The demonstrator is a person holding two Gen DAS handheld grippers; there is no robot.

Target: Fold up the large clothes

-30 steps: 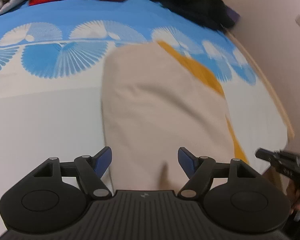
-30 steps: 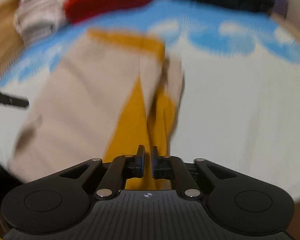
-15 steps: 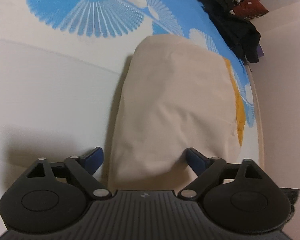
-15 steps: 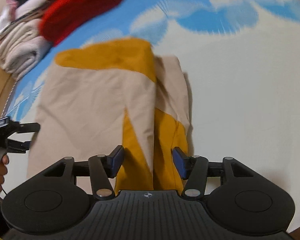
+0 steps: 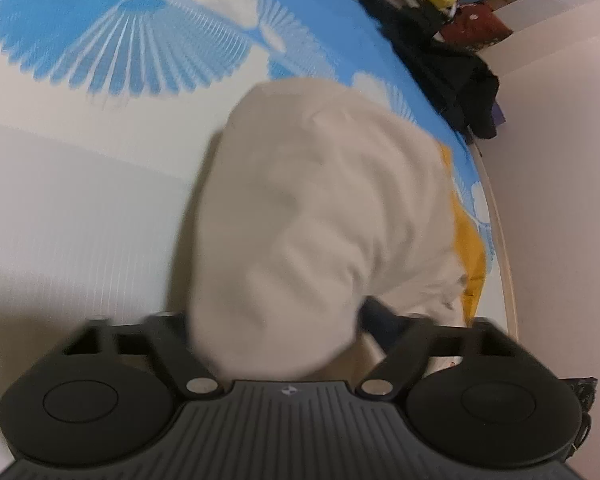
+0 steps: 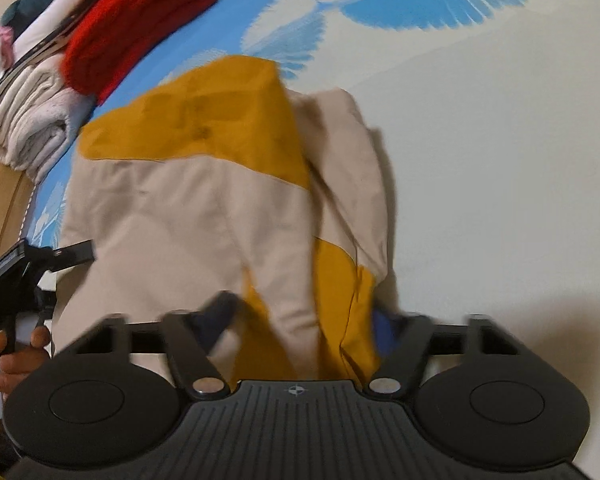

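The left gripper (image 5: 276, 332) has its jaws about half spread and they are closing. The near edge of the beige and mustard garment (image 5: 320, 208) lies between them, bulging up over the left finger, which is mostly hidden by the cloth. The right finger (image 5: 380, 320) stands a little apart from the fabric, so the pads are not pressing on it as far as the blurred picture shows.

The right gripper (image 6: 304, 324) is also about half spread and closing. The mustard and beige end of the same garment (image 6: 204, 208) runs down between the two fingers (image 6: 384, 332) — the right one is just at the cloth's edge, the left one beside it, and a firm pinch is not visible.

The garment lies folded lengthwise on the bed (image 6: 500, 160), which has a white sheet with blue fan shapes, and it stretches away from both pairs of jaws. In the right wrist view the left gripper (image 6: 76, 252) is at the garment's left edge, held by a hand (image 6: 8, 352). Beyond the garment is a stack of folded clothes (image 6: 112, 32) — a red piece on top, white towels under it. A black garment (image 5: 448, 68) lies at the far corner of the bed.
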